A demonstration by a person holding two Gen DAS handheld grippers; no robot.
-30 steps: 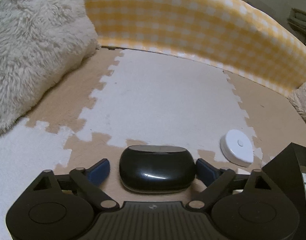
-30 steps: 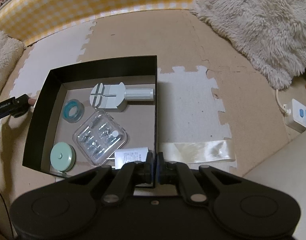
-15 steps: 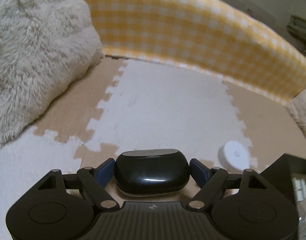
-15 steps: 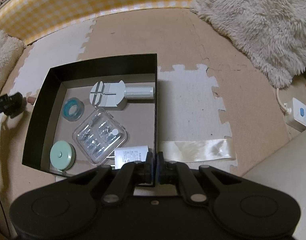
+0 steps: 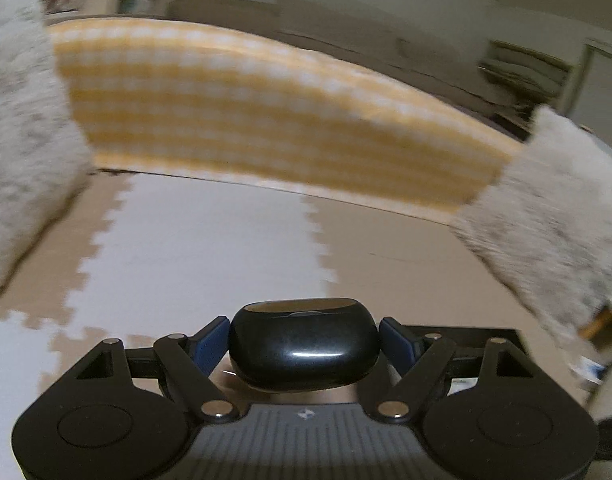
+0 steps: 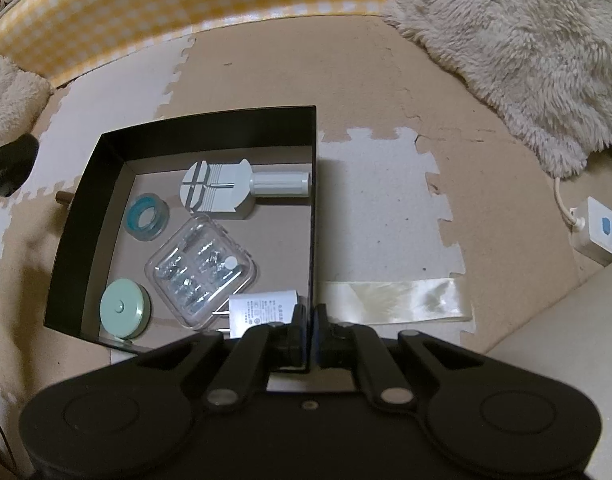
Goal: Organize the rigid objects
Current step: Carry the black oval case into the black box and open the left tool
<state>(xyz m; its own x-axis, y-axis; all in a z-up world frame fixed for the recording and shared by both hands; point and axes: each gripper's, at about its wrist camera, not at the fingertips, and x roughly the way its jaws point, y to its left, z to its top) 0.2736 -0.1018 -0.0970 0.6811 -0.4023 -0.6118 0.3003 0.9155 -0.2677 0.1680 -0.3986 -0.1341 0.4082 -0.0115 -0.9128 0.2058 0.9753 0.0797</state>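
The left gripper (image 5: pixel 303 344) clamped a glossy black case (image 5: pixel 303 354); the right gripper (image 6: pixel 309 334) pinched the black box's wall (image 6: pixel 313 208). The smooth case could slip out.

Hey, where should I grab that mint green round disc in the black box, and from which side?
Take the mint green round disc across its curved rim, coming straight down from above. It lies flat in the near corner of the black box, whose walls block a sideways approach.
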